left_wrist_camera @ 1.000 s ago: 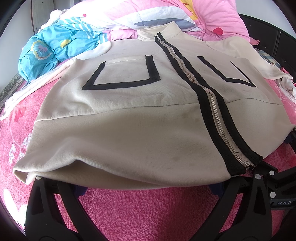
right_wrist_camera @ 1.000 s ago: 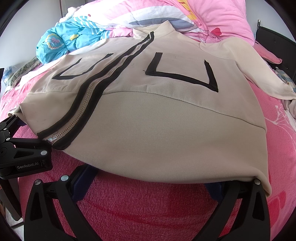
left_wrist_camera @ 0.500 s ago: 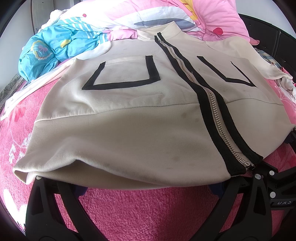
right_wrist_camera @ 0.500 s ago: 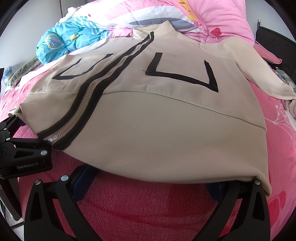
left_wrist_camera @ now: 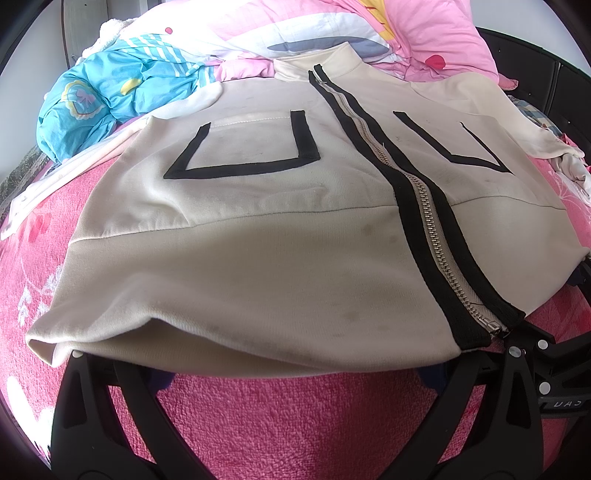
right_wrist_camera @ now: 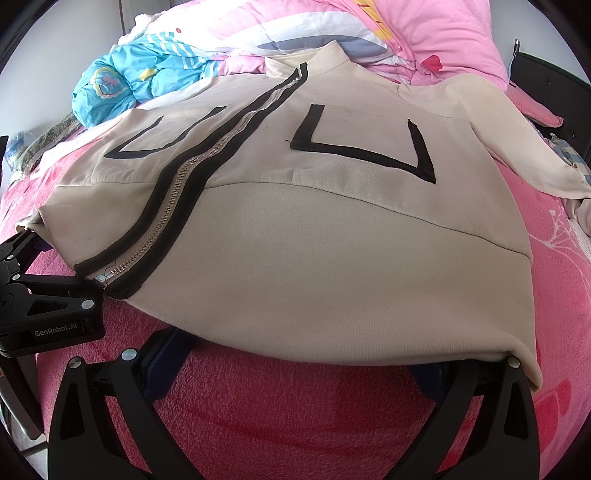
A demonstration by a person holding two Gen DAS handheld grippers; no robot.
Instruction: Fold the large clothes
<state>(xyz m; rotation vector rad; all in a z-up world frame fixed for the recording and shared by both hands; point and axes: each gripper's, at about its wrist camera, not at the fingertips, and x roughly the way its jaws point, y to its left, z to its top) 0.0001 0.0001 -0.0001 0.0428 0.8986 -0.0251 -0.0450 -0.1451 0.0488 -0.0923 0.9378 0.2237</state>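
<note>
We have the cream zip jacket (left_wrist_camera: 280,258) spread face up on the pink bed (left_wrist_camera: 295,417), hem at the near edge, collar toward the quilts. Both sets of tongs, left tongs (left_wrist_camera: 295,373) and right tongs (right_wrist_camera: 291,365), stand wide apart with their tips under the hem; we should close on both layers evenly and lift together. The pink quilt (right_wrist_camera: 436,33) and blue quilt (left_wrist_camera: 110,99) crowd the far edge. The right sleeve (right_wrist_camera: 517,147) trails toward the bed's right edge.
</note>
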